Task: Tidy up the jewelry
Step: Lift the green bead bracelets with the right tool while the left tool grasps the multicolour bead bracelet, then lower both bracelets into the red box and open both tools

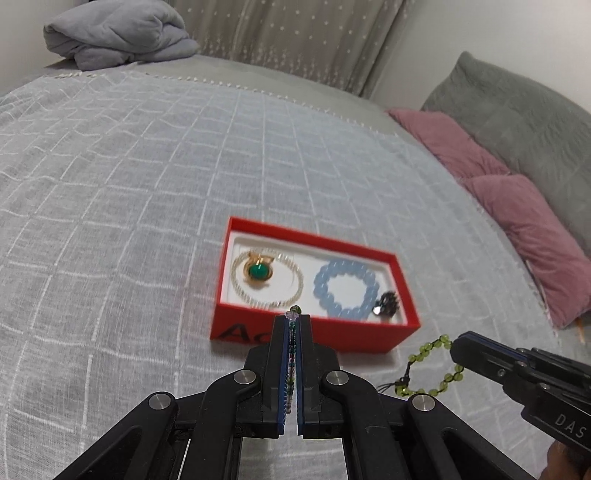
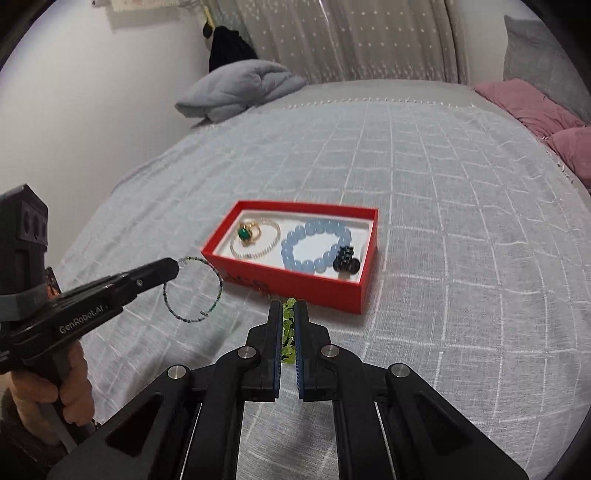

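A red box (image 1: pixel 402 277) (image 2: pixel 325 293) with a white lining lies on the bed. In it are a pearl bracelet (image 1: pixel 291 297) (image 2: pixel 271 243), a gold ring with a green stone (image 1: pixel 258 272) (image 2: pixel 244 233), a blue bead bracelet (image 1: pixel 321 280) (image 2: pixel 291 254) and a black bead piece (image 1: pixel 386 304) (image 2: pixel 346 260). My left gripper (image 1: pixel 291 319) (image 2: pixel 176 266) is shut on a thin dark-green bead bracelet (image 1: pixel 292 343) (image 2: pixel 218 291), just before the box's near wall. My right gripper (image 2: pixel 289 308) (image 1: pixel 455 349) is shut on a lime-green bead bracelet (image 2: pixel 288 326) (image 1: pixel 430 347), held right of the box.
The bed has a grey checked cover (image 1: pixel 147 184) (image 2: pixel 443 221). A folded grey blanket (image 1: pixel 118 37) (image 2: pixel 240 90) lies at the far end. Pink (image 1: pixel 517 206) (image 2: pixel 532 107) and grey (image 1: pixel 517 107) pillows line the right side. A curtain (image 1: pixel 295 33) hangs behind.
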Tool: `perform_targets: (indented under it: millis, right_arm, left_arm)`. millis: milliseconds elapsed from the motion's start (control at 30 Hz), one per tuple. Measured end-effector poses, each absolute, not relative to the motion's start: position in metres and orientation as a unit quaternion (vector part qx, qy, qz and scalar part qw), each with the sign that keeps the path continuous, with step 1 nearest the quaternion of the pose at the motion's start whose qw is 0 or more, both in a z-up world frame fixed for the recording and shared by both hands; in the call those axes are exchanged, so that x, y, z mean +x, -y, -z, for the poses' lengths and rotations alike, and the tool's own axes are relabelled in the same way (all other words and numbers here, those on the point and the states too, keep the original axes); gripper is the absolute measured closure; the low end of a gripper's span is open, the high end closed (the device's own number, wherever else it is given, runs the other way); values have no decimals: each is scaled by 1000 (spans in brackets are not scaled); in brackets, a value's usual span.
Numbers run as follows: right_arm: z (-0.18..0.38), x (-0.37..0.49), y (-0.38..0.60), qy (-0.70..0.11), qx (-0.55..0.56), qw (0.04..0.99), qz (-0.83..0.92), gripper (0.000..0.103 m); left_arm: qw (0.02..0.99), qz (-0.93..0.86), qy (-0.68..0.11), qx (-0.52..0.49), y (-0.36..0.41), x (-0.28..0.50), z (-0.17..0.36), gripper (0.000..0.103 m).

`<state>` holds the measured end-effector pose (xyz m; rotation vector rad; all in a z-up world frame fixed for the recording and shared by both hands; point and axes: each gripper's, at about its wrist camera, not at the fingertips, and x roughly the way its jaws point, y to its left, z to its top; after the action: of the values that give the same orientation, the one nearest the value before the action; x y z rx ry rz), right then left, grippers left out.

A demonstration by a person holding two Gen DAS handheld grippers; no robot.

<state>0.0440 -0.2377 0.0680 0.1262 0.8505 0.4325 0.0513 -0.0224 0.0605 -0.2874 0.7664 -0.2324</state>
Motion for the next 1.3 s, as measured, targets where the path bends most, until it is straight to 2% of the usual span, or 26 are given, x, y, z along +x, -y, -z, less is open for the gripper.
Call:
perform_targets:
  millis: [333, 700, 1033, 1300]
  right_arm:
    - [-95, 61, 244, -370, 99, 900, -207, 97]
    - [-107, 88, 239, -347, 130, 907, -200, 97]
    - [-101, 115, 208, -344, 135, 902, -222, 97]
    - [-61, 145, 218, -391, 141, 891, -182, 97]
  left_arm:
    - [912, 137, -340, -183, 26, 73, -69, 103]
    - [904, 130, -349, -210, 23, 107, -39, 103]
    - [909, 82, -365, -181, 23, 124, -17, 103]
    - [910, 70, -374, -162, 23, 129, -9, 103]
